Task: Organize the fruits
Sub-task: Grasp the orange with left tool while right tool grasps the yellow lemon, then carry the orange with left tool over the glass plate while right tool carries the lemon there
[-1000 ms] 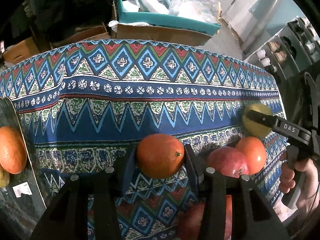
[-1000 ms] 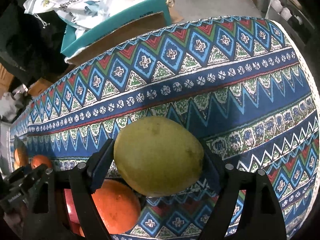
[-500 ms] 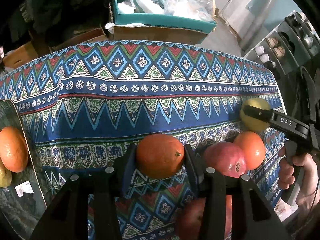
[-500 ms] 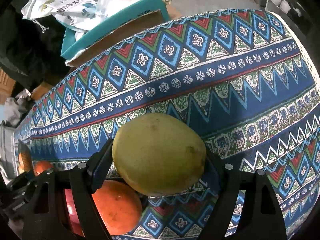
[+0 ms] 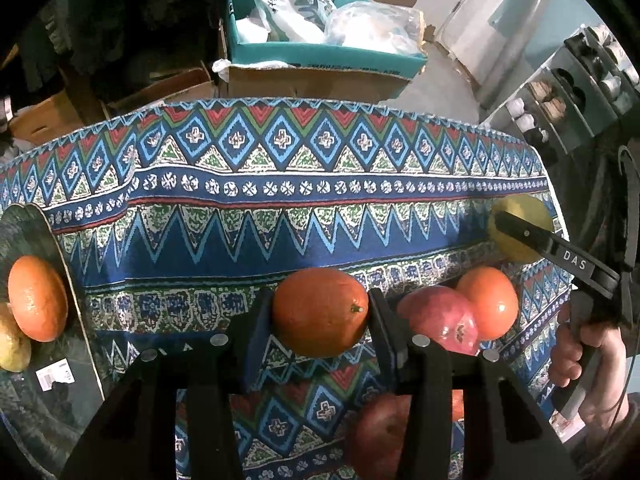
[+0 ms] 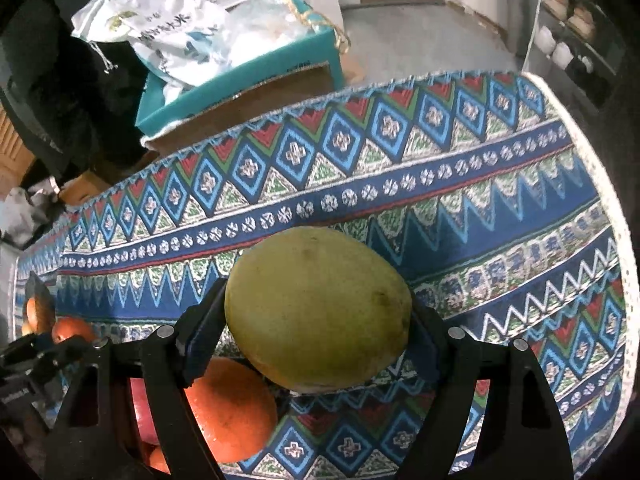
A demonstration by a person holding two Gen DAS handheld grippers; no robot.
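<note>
Left wrist view: the left gripper (image 5: 320, 312) clamps a round orange fruit (image 5: 320, 311) between its two black fingers, pads pressed to either side, above a table draped in a blue, red and green geometric-patterned woven cloth (image 5: 280, 200). Just right of the held orange, a red apple (image 5: 440, 318) and a second, lighter orange (image 5: 490, 302) touch each other on the cloth, and another dark red apple (image 5: 378, 436) shows low in the frame behind the gripper's right finger. At the left edge, an orange (image 5: 37, 298) and a yellowish fruit (image 5: 12, 350) sit on a dark flat tray (image 5: 28, 232) bearing a small white label. At far right, a person's hand (image 5: 588, 364) grips the handle of the right gripper, whose black finger marked "DAS" crosses a yellow-green fruit.

Right wrist view: the right gripper (image 6: 320, 316) holds a large yellow-green mango-shaped fruit (image 6: 320, 308), its jaws set wide around the fruit and pads against both sides, lifted over the patterned cloth. An orange (image 6: 232, 408) lies beneath it beside the left finger, with red fruit partly hidden further left. Beyond the table's far edge stands a teal-rimmed cardboard box (image 6: 240, 80) filled with white plastic bags (image 6: 172, 36).
</note>
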